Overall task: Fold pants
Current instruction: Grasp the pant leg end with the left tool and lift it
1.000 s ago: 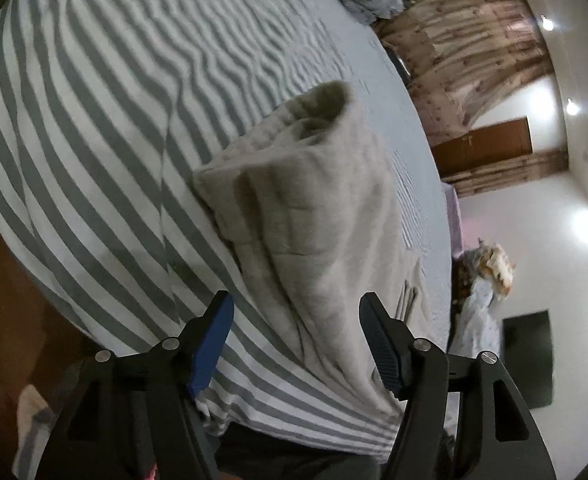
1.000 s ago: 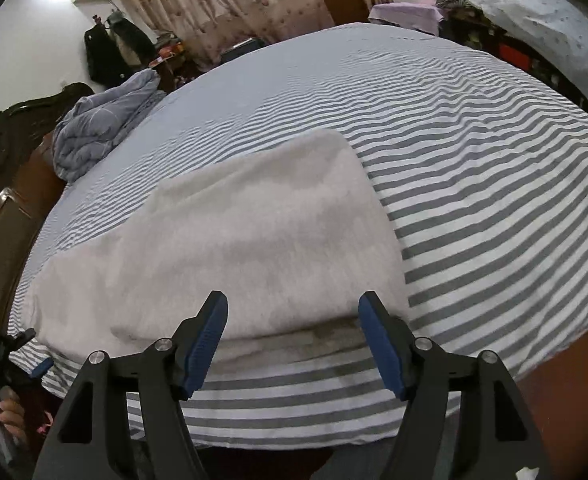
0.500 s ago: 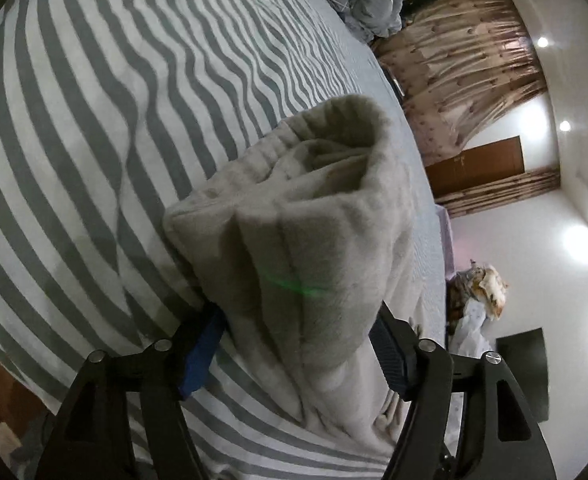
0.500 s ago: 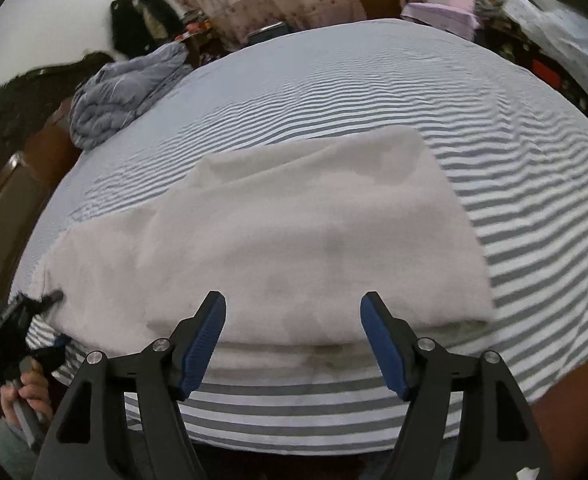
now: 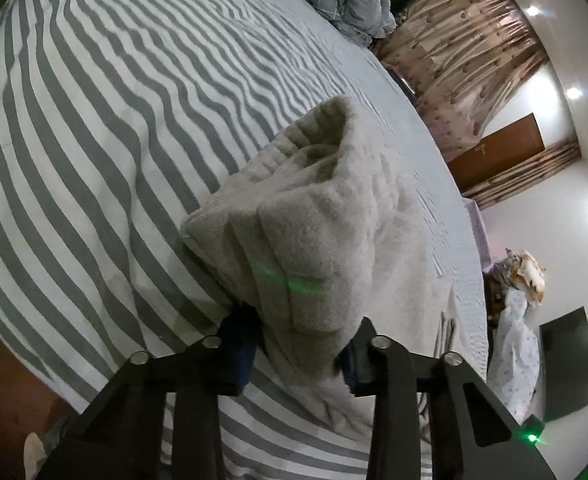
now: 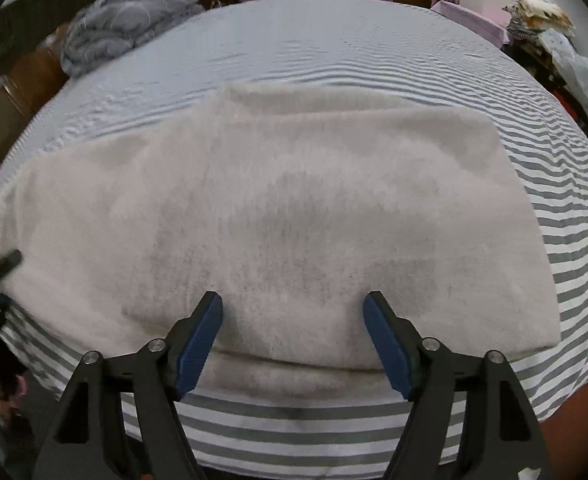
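Closing on the near end of the fluffy pants [image 5: 314, 240], the left gripper [image 5: 300, 344] has a thick wad between its jaws, so layers could slip out. The right gripper [image 6: 294, 332] hangs spread, opening, over the hem at 6 o'clock on the striped bed [image 6: 574, 260], gripping nothing.

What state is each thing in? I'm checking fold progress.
pants: partly folded, lying flat on the bed.
left gripper: jaws closing on one end of the pants.
right gripper: jaws opening, empty, over the near edge.
blanket: crumpled at the far side.
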`<state>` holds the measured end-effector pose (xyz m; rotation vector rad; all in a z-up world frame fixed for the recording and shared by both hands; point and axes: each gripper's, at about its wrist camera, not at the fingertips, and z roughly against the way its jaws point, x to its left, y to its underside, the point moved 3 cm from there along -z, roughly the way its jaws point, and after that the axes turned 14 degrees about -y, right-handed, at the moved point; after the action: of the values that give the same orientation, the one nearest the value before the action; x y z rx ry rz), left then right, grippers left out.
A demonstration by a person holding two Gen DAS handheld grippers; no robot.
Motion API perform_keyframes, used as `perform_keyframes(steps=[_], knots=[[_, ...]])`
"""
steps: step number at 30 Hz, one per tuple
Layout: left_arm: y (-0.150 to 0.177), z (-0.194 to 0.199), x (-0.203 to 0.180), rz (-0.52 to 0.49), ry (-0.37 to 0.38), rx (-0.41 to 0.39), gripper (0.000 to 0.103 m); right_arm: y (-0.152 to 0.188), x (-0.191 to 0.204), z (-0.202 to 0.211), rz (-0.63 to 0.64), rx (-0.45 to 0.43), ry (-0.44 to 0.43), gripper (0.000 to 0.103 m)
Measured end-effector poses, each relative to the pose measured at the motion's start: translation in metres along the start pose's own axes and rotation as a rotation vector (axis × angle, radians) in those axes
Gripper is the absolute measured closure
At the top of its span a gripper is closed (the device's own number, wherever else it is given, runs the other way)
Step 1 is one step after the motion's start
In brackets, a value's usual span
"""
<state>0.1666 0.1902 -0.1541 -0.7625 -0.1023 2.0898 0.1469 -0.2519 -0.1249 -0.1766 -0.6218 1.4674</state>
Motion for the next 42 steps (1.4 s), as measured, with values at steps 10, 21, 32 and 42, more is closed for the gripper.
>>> perform_keyframes(steps=[10,21,32,42], knots=[[0.005,0.031,-0.052,-0.094,-0.042,-0.125,0.085,-0.001,-0.008,0.01,-0.044,-0.002,-0.049,0.028],[0.019,0.062,-0.147,-0.284,-0.06,-0.202,0.086,-0.004,-0.043,0.026,-0.121,-0.014,-0.106,0.028],[0.078,0.081,-0.266,-0.561,-0.045,-0.293,0.087,-0.002,-0.102,0.072,-0.265,-0.134,-0.248,0.028],[0.2,0.034,-0.361,-0.816,-0.011,-0.2,0.088,0.021,-0.174,0.108,-0.375,-0.207,-0.232,0.027]])
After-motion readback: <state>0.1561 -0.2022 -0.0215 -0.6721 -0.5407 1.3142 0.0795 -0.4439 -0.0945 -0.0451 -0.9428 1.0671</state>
